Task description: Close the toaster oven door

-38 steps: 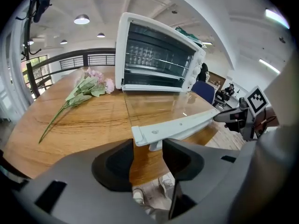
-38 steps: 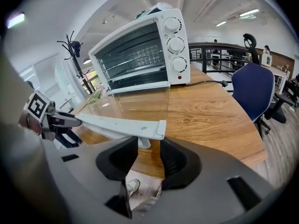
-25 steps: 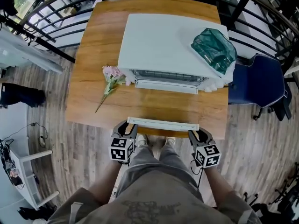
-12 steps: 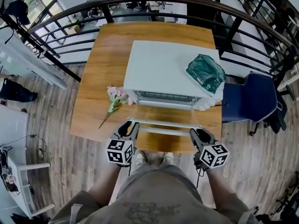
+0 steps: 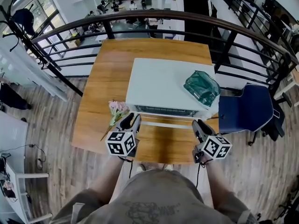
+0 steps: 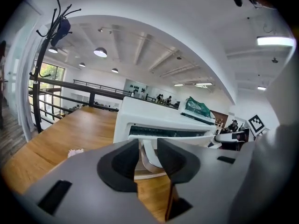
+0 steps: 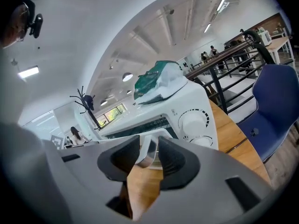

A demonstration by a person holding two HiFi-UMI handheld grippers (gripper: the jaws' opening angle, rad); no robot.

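Note:
The white toaster oven (image 5: 163, 85) stands on the wooden table (image 5: 100, 78). Its door is swung up steeply, close to the front opening, and the white door handle (image 5: 166, 124) runs along its top edge. My left gripper (image 5: 131, 122) is shut on the handle's left end and my right gripper (image 5: 198, 126) on its right end. In the left gripper view the handle's end (image 6: 150, 157) sits pressed between the pads of the left gripper (image 6: 148, 146), with the oven (image 6: 154, 118) just behind. In the right gripper view the right gripper (image 7: 148, 152) clamps the handle (image 7: 144, 157) beside the oven's dials (image 7: 192, 122).
A green bag (image 5: 202, 87) lies on the oven's right top. A pink flower sprig (image 5: 117, 111) rests on the table left of the oven. A blue chair (image 5: 243, 108) stands at the table's right. A black railing (image 5: 154, 17) curves round the far side.
The door has swung up from lying flat to nearly upright. Both grippers have risen and moved toward the oven with the handle.

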